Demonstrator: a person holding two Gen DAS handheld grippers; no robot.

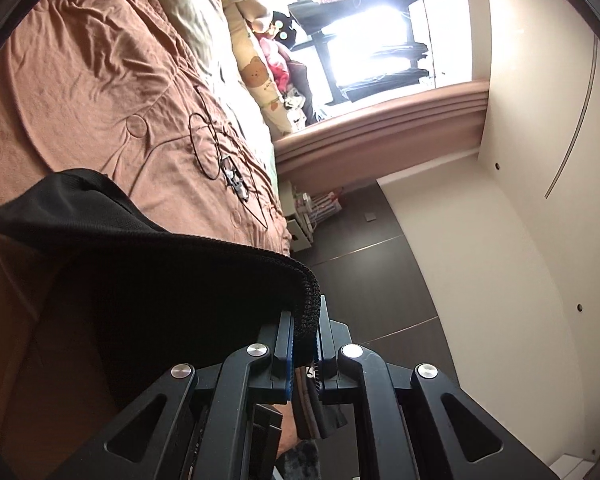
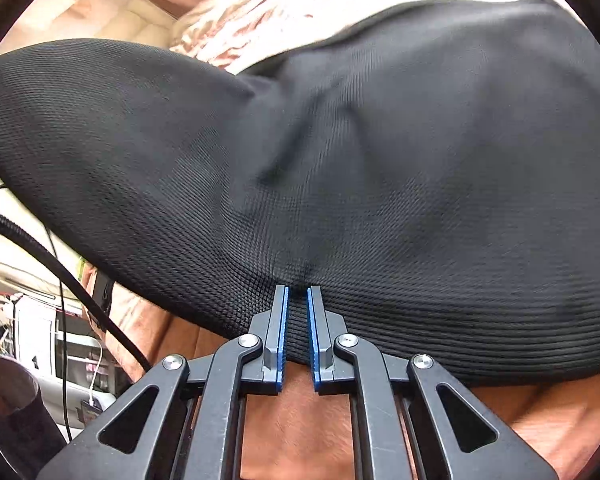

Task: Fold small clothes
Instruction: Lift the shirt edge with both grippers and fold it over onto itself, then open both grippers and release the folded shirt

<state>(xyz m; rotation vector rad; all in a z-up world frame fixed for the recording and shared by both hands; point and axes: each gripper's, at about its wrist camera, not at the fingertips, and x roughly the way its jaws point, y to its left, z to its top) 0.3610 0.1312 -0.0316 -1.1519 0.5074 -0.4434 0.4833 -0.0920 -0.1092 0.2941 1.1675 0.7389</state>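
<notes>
A black knit garment (image 1: 140, 264) hangs lifted above the brown bedspread (image 1: 80, 80). My left gripper (image 1: 305, 312) is shut on its ribbed edge, which is bunched between the blue pads. In the right wrist view the same black garment (image 2: 340, 160) fills most of the frame, stretched and draped in front of the camera. My right gripper (image 2: 298, 294) pinches its lower ribbed hem between narrow-set blue fingers (image 2: 284, 320). The cloth hides most of the bed beyond it.
A thin black cable with a small metal clip (image 1: 232, 178) lies looped on the bedspread. Pillows and plush toys (image 1: 260, 68) line the bright window. A dark wardrobe (image 1: 360, 260) and white wall stand beside the bed. A thick black hose (image 2: 60, 264) runs along the right view's left side.
</notes>
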